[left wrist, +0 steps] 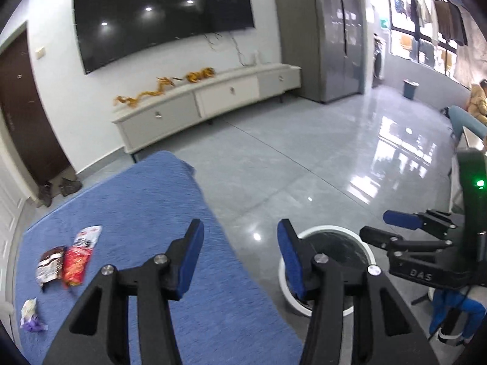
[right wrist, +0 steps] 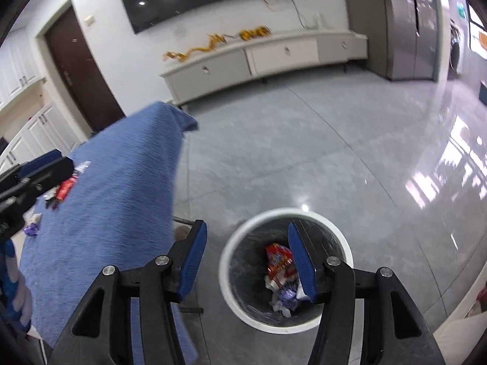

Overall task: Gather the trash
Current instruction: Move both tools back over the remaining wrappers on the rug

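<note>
Both grippers are open with nothing between the pads. My left gripper (left wrist: pixel 240 243) hovers over the edge of the blue cloth-covered table (left wrist: pixel 152 213), beside the white-rimmed trash bin (left wrist: pixel 331 229) on the floor. On the cloth to the left lie a red wrapper (left wrist: pixel 76 264), a brown and silver wrapper (left wrist: pixel 50 264), a white packet (left wrist: pixel 88 235) and a purple and white wrapper (left wrist: pixel 30 316). My right gripper (right wrist: pixel 246 243) hangs above the bin (right wrist: pixel 286 211), which holds a red packet (right wrist: pixel 278 258) and crumpled wrappers. Each gripper shows in the other's view: right gripper (left wrist: pixel 386 226), left gripper (right wrist: pixel 36 170).
A long white low cabinet (left wrist: pixel 213 97) stands under a wall television (left wrist: pixel 164 15). Left of it is a dark door (left wrist: pixel 27 115) with shoes on the floor beside it. A tall grey cabinet (left wrist: pixel 334 30) stands farther right. A person (left wrist: pixel 478 100) sits at the far right, past the glossy tiled floor (left wrist: pixel 304 158).
</note>
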Demonstrator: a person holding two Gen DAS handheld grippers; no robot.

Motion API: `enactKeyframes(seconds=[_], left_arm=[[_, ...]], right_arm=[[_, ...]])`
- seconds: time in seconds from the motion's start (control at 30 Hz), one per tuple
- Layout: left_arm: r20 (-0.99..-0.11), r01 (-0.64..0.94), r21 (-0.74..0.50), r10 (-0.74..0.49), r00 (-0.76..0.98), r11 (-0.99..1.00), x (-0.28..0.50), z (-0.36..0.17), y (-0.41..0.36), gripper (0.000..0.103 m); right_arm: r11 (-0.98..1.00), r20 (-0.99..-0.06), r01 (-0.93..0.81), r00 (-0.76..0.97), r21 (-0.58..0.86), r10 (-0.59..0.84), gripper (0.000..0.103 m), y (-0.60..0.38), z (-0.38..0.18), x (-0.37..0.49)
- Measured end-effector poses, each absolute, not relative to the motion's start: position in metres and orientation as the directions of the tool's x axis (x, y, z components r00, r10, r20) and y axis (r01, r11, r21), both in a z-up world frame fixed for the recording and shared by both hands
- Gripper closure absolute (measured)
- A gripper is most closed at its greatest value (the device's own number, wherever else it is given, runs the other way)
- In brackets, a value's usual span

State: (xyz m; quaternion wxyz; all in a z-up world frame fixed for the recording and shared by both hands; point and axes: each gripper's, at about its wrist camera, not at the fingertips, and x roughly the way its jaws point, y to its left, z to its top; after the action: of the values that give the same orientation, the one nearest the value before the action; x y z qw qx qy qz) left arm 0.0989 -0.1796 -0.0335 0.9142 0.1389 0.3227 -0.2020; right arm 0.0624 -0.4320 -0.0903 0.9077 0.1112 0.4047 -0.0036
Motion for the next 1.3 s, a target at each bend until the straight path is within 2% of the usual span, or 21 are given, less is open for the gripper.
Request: enactKeyframes(seconds=[0.3, 0.63, 0.7, 0.77, 1.0, 1.3], left_arm=[[-0.548, 0.38, 0.129, -0.253, 0.797, 0.916, 0.068, -0.002, -0.119, 0.055], [-0.512, 0.295, 0.078, -0.215, 0.831, 0.952, 0.05, 0.017, -0.048, 0.054], [-0.505, 0.275, 0.069, -0.204, 0.838, 0.959, 0.047, 0.018, -0.034, 0.045], [-0.492, 0.249, 0.065, -0.187, 0.851, 0.966, 0.041, 0.019, -0.017, 0.043], [-0.486, 0.165, 0.043, -0.123, 0.865, 0.985, 0.029, 0.012, 0.043, 0.038], [-0.556, -0.024, 0.049, 0.047, 0.83, 0.998, 0.032, -0.023, 0.163, 0.038]], right_arm=[[0.982, -0.663, -0.077, 0.729, 0.171, 0.172, 0.048, -0.356, -0.039, 0.063], [0.976, -0.644, -0.19, 0.735, 0.102, 0.211, 0.048, -0.289, -0.006, 0.059], [0.974, -0.64, -0.208, 0.737, 0.087, 0.215, 0.048, -0.275, 0.0, 0.055], [0.97, -0.635, -0.229, 0.739, 0.077, 0.225, 0.048, -0.264, 0.007, 0.051], [0.943, -0.633, -0.326, 0.717, 0.068, 0.293, 0.048, -0.215, 0.018, 0.042], [0.894, -0.653, -0.443, 0.658, 0.066, 0.375, 0.048, -0.164, 0.017, 0.052]])
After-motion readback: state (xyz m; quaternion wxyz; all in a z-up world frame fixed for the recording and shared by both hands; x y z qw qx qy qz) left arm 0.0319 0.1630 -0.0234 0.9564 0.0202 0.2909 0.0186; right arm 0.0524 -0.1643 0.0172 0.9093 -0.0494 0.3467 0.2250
